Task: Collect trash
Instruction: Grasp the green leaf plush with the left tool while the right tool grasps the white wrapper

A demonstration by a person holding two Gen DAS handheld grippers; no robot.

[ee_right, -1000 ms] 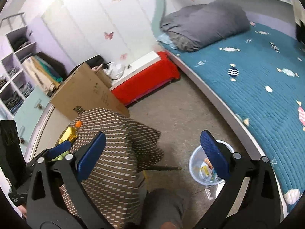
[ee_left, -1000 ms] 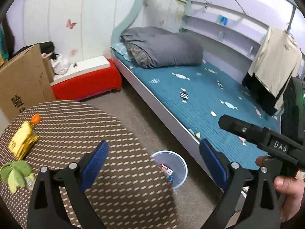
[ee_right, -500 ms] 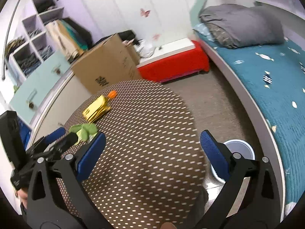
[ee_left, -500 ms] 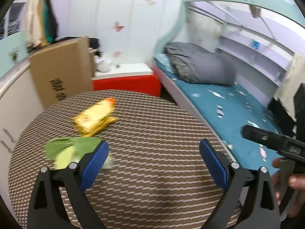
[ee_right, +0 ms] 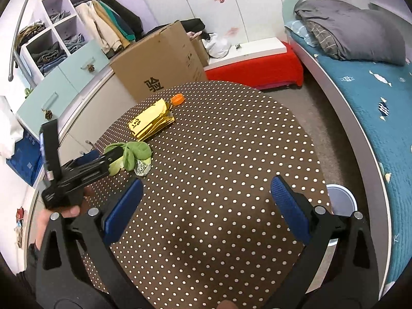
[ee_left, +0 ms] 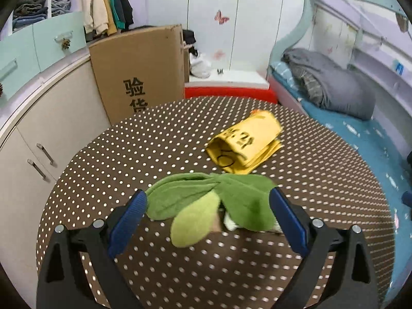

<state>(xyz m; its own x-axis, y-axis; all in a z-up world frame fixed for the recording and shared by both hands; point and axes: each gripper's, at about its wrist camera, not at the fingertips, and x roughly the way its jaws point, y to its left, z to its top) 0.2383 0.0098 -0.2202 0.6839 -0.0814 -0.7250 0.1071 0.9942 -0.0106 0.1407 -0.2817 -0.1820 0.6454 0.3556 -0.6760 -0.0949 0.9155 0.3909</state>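
Observation:
A green leaf-shaped piece of trash (ee_left: 208, 203) lies on the round brown dotted table (ee_left: 154, 149). My left gripper (ee_left: 208, 221) is open with its blue pads on either side of it, not closed on it. Behind it lies a folded yellow wrapper (ee_left: 246, 144). In the right wrist view the green piece (ee_right: 130, 154), a crumpled clear wrapper (ee_right: 142, 166), the yellow wrapper (ee_right: 150, 123) and an orange cap (ee_right: 177, 99) lie at the table's left. My right gripper (ee_right: 206, 206) is open and empty over the table's middle. A white bin (ee_right: 341, 200) stands on the floor at the right.
A cardboard box (ee_left: 139, 72) stands behind the table. Cabinets (ee_left: 51, 118) run along the left. A red bench (ee_right: 257, 69) and a bed with a blue cover (ee_right: 373, 90) and grey duvet lie to the right.
My left gripper has swung from over the bin to the table and now straddles the green piece. My right gripper has turned toward the table top.

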